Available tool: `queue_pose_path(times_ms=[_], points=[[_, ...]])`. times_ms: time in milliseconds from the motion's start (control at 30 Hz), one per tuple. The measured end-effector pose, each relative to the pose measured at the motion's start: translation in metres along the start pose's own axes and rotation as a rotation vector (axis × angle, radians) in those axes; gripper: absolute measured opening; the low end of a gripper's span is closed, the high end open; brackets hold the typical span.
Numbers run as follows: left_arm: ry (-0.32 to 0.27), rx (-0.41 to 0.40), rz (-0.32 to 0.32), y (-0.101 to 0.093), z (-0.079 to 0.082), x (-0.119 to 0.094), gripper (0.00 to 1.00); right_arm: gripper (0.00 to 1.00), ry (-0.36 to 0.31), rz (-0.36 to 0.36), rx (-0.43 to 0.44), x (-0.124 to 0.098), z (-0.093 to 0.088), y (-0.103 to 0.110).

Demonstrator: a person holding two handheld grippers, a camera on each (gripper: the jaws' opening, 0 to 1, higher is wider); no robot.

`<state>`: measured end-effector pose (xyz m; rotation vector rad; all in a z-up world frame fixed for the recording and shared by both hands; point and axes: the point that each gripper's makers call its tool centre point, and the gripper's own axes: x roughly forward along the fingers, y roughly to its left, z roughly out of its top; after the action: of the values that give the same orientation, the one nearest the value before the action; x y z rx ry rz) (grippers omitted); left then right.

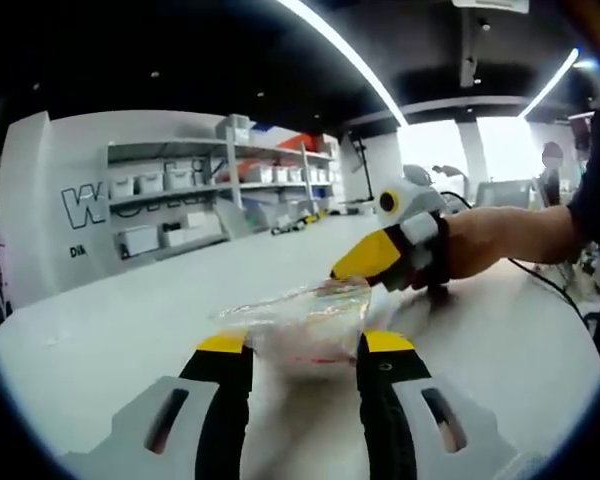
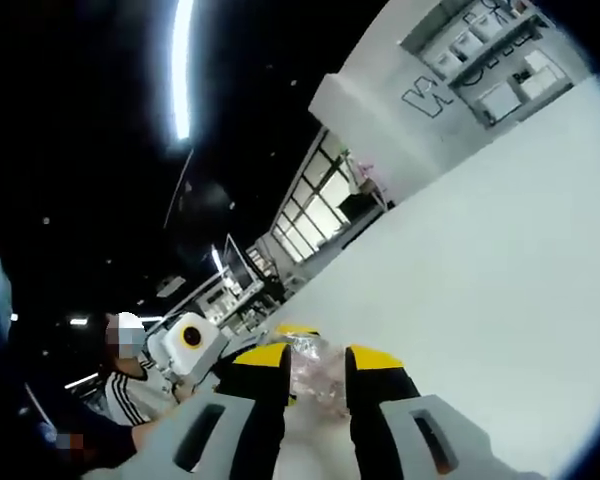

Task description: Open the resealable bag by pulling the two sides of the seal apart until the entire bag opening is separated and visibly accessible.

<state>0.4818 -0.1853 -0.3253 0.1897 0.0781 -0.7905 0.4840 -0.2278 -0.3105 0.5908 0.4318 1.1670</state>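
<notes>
Two tongs at a clear resealable bag (image 1: 300, 322) on the white tabletop (image 1: 130, 310).
Left tongs (image 1: 302, 345) spread wide, bag just beyond; right tongs (image 2: 316, 362) pinch the bag's far edge.

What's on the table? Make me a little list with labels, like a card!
thing: clear resealable bag, crumpled, something pinkish inside
place: white table
left hand-held gripper: jaws apart, tips at the bag's near edge
right hand-held gripper: held by a hand, yellow tip at the bag's top edge
bag opening: cannot tell whether open
background: shelves with boxes
</notes>
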Motion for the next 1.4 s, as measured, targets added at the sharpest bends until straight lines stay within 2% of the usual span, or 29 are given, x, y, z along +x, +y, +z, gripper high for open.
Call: queue_pose_path(times_ms=[300, 1000, 1200, 1400], points=[[0.001, 0.0, 0.001, 0.0, 0.0, 0.0, 0.41, 0.18, 0.007, 0.007, 0.005, -0.001, 0.001, 0.001], [0.003, 0.009, 0.004, 0.001, -0.001, 0.0, 0.41, 0.18, 0.05, 0.025, -0.044, 0.002, 0.009, 0.014], [0.001, 0.027, 0.003, -0.001, 0.0, 0.0, 0.4, 0.18, 0.088, 0.026, -0.087, 0.003, 0.012, 0.017], [-0.001, 0.041, 0.001, -0.001, 0.001, 0.0, 0.4, 0.22, 0.147, 0.037, -0.15, 0.006, 0.009, 0.023]])
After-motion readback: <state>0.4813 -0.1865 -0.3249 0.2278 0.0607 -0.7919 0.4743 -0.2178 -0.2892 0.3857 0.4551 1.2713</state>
